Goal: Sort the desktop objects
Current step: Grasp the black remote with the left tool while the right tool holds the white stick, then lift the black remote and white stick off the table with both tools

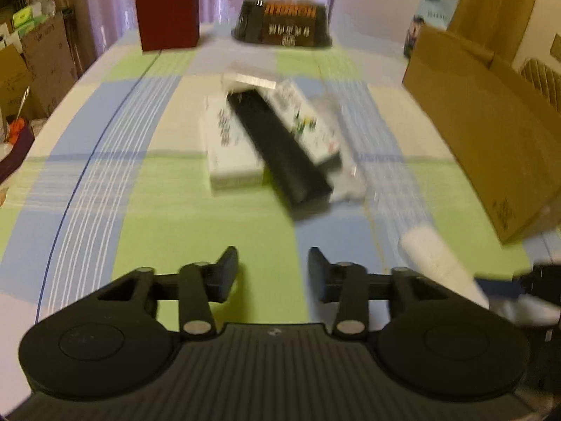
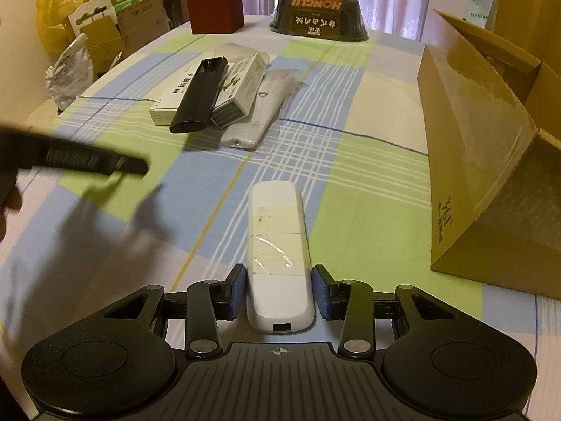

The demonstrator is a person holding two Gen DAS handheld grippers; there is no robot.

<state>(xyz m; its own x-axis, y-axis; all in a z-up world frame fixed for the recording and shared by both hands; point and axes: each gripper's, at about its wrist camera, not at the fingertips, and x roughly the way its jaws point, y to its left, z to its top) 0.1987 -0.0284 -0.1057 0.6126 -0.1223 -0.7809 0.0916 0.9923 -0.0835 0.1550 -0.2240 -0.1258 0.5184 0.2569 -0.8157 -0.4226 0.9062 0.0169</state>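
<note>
The right gripper [image 2: 278, 296] has a white remote [image 2: 278, 245] between its blue pads, and the left gripper [image 1: 272, 275] is open with nothing in it.

The pads of the right gripper sit at both sides of the white remote near its back end, touching or almost touching; the rest of the remote points straight ahead over the checked tablecloth [image 2: 350, 189]. Just to the right stands an open brown cardboard box [image 2: 491, 161] with small print that is hard to read. Farther ahead and a bit left lies a pile: a black remote [image 2: 200, 96] on top of white boxes [image 2: 238, 87] with writing too small to read. Far ahead sits a dark bowl [image 2: 319, 17], upside down, with "HONGLU" on it, and a dark red box [image 2: 214, 1] to its left. The left gripper shows as a blur at the left side.
</note>
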